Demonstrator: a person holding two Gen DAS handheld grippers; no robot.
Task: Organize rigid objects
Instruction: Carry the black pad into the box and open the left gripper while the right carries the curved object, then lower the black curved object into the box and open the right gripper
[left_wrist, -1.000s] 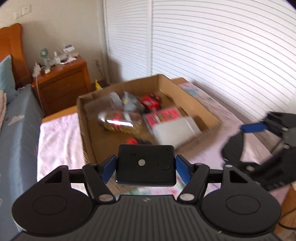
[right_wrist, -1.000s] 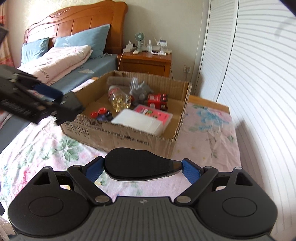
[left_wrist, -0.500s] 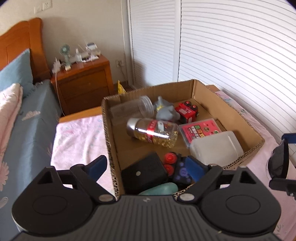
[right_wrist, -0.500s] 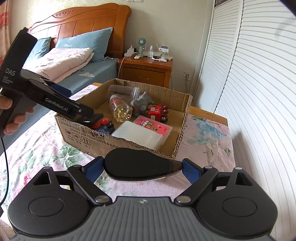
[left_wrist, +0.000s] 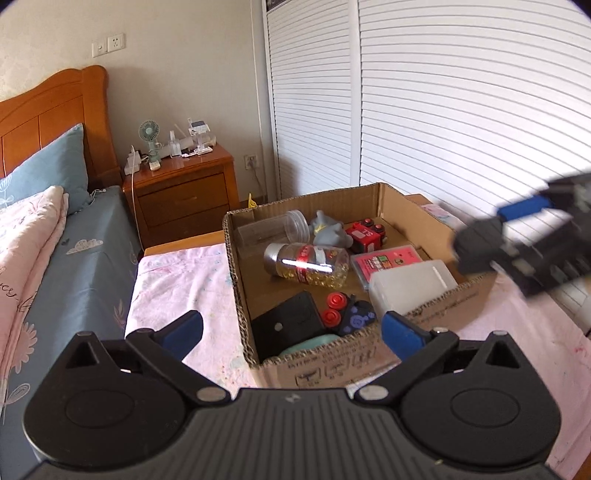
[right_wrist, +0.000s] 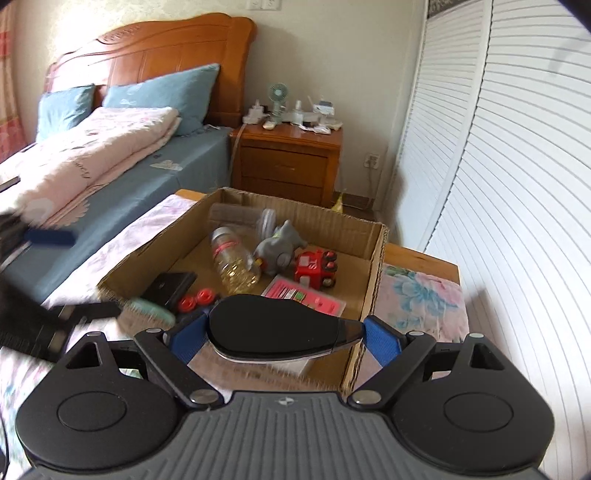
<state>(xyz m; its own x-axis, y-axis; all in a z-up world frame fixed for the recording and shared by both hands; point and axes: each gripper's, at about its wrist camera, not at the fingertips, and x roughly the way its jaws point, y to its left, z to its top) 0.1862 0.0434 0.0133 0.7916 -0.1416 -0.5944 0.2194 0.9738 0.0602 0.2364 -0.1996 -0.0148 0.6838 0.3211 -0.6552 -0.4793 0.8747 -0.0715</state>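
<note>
Release done: the left gripper (left_wrist: 291, 328), its jaws opening and empty, has dropped the black device (left_wrist: 286, 321) into the cardboard box (left_wrist: 369, 363). The right gripper (right_wrist: 282, 330) clamps a black oval object (right_wrist: 273, 326), likely next in.

I'm in a home bedroom; I see a bed (right_wrist: 110, 166) with pillows (right_wrist: 173, 92) and wooden headboard (right_wrist: 155, 48). A nightstand (right_wrist: 288, 162) stands beside it; louvered closet doors (left_wrist: 443, 110) line one wall.
</note>
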